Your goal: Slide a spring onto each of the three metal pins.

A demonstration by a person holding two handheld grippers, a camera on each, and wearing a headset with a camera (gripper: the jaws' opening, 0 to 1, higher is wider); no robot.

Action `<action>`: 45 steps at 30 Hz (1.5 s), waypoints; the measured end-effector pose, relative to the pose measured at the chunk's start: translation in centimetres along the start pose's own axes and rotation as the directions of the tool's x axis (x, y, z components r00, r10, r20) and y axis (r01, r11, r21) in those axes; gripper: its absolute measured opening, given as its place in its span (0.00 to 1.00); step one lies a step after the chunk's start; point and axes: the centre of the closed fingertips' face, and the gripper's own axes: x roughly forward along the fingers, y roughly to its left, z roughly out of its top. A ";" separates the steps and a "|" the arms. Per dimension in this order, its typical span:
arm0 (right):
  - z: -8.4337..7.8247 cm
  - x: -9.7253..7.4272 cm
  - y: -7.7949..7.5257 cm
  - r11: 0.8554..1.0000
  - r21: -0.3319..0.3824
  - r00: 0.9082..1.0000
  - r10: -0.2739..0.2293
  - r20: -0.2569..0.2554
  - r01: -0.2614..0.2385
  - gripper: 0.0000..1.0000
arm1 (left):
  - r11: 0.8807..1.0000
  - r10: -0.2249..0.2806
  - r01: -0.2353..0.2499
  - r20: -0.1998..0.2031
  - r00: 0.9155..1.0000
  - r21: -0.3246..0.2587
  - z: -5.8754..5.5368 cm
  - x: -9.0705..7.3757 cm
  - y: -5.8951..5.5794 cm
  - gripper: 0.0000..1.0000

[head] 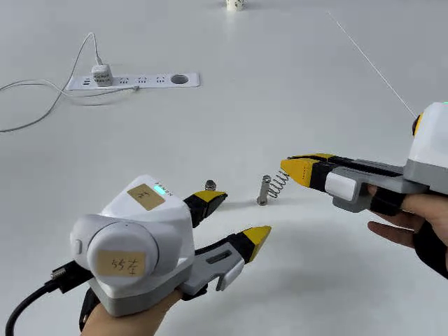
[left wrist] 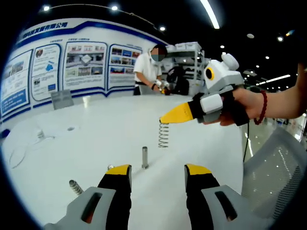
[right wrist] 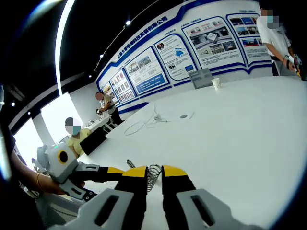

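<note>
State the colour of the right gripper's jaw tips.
Yellow, with black behind; clearest in the left gripper view, where the right gripper holds the spring.

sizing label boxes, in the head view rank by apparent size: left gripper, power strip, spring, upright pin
left gripper (nearest camera)
power strip
then spring and upright pin, which look about alike, so unranked

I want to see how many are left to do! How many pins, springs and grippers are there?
Metal pins: 3, counting a seemingly coil-wrapped pin
Springs: 2, a held spring and that coil
Grippers: 2, left gripper and right gripper
Total: 7
</note>
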 end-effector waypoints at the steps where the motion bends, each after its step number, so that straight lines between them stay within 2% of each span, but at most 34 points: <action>1: 0.0 0.2 -0.1 1.000 -0.014 1.000 -0.007 -0.005 0.007 0.12 | 1.000 0.000 0.000 -0.002 1.000 0.004 0.0 -0.1 0.1 0.47; 6: 0.2 0.6 -0.5 0.999 -0.034 1.000 -0.025 0.005 0.025 0.12 | 1.000 0.007 -0.007 -0.011 1.000 0.018 0.0 -0.5 0.5 0.54; 15: 1.0 1.4 -1.7 0.996 -0.063 0.997 -0.068 0.024 0.069 0.12 | 1.000 0.013 -0.013 -0.014 1.000 -0.015 -0.4 -1.3 1.3 0.69; 27: 1.2 2.5 -2.4 0.983 -0.149 0.994 -0.104 0.020 0.105 0.12 | 0.998 0.068 -0.068 -0.004 0.998 -0.009 -0.1 -2.5 3.1 0.83; 37: 0.8 3.3 -2.8 0.960 -0.247 0.991 -0.137 -0.007 0.131 0.12 | 0.996 0.086 -0.086 0.011 0.996 -0.028 0.1 -3.3 3.8 0.91; 41: 0.6 3.5 -2.9 0.943 -0.302 0.988 -0.155 -0.015 0.143 0.12 | 0.994 0.105 -0.105 0.005 0.994 -0.043 -0.2 -3.7 4.4 0.93; 45: 0.4 3.7 -2.9 0.936 -0.321 0.987 -0.160 -0.018 0.146 0.12 | 0.990 0.128 -0.127 0.006 0.992 -0.058 -0.3 -4.1 5.0 0.97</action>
